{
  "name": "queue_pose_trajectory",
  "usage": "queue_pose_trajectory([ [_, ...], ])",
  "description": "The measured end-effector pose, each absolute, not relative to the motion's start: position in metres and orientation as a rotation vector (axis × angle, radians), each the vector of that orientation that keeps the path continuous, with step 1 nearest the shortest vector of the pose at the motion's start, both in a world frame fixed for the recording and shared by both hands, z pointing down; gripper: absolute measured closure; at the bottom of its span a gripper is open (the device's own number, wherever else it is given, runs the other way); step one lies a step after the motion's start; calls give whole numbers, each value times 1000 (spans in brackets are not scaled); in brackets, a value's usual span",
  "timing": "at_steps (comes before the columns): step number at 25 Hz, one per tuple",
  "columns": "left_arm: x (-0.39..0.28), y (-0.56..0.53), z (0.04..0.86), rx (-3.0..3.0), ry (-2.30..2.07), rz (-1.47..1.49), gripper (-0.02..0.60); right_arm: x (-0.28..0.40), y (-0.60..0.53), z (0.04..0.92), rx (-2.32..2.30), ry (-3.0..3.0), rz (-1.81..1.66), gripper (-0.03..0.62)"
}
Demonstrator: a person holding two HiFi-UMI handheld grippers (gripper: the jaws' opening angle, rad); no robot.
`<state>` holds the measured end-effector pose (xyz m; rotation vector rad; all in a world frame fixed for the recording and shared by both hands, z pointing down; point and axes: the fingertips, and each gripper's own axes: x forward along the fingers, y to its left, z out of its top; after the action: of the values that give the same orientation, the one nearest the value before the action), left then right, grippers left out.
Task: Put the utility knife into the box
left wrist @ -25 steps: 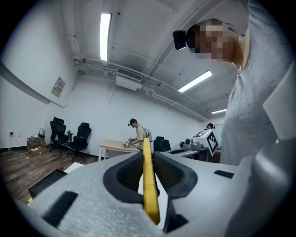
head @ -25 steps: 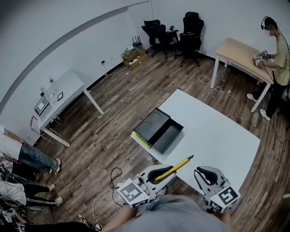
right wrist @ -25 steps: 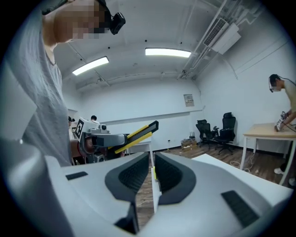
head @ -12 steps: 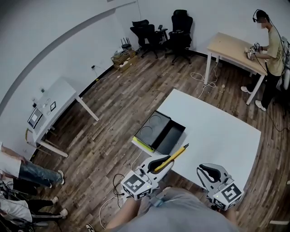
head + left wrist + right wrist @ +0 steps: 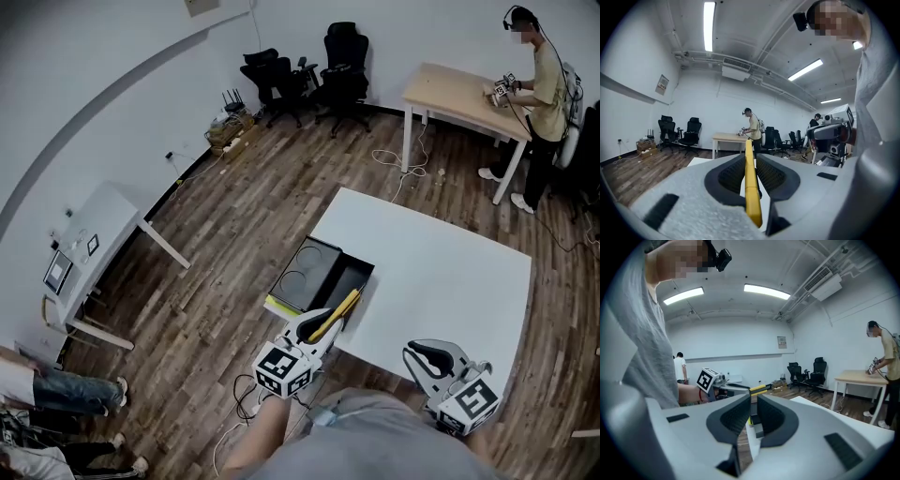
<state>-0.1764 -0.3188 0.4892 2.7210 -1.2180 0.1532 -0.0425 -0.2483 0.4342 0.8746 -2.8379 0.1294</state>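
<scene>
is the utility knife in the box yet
No, the utility knife is clamped between the left gripper's jaws, not lying in the box.

We see the black rectangular box (image 5: 352,279) open upward on the white surface (image 5: 441,272), its black lid (image 5: 305,270) crowding the left side.

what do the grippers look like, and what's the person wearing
The left gripper and right gripper have pale grey bodies with curved jaws lined in black ribbed pads; each carries a white cube with black square markers. The person wears a grey shirt.
</scene>
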Motion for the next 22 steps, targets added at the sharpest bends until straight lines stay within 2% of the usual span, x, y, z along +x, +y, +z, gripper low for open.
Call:
queue_pose_trajectory([
  [22,-191,-399,586,2578,-1203,485,499,-44,-256,441,978,-2783,176,563],
])
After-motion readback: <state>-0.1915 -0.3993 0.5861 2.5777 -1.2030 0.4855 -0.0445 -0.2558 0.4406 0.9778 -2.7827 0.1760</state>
